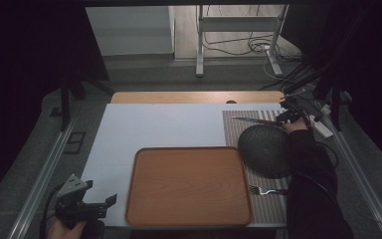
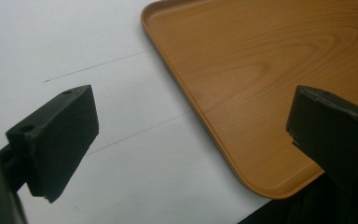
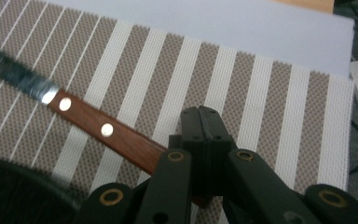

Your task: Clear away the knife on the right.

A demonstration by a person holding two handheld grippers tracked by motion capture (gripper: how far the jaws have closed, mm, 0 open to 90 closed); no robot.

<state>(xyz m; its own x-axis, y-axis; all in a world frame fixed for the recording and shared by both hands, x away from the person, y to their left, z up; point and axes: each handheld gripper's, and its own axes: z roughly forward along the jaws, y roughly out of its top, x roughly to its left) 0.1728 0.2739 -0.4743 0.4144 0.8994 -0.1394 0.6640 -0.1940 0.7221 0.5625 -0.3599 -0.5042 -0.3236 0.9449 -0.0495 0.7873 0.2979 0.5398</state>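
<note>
A knife [image 1: 253, 120] with a brown riveted wooden handle [image 3: 107, 130] lies over the striped placemat [image 1: 234, 132] at the far right. My right gripper [image 1: 284, 117] is at the handle's end, and in the right gripper view its jaws [image 3: 203, 116] stand pressed together with the handle running in under them. My left gripper [image 1: 110, 204] rests at the near left corner, open [image 2: 193, 112], with nothing between its fingers. It points across the white board toward the near corner of the wooden tray [image 2: 261, 56].
A bare wooden tray [image 1: 189, 149] sits in the middle front. A dark round bowl [image 1: 264, 149] stands on the placemat [image 3: 261, 93], just near of the knife. A fork [image 1: 266, 190] lies near the front right. A power strip [image 1: 322, 127] and cables lie off the right edge.
</note>
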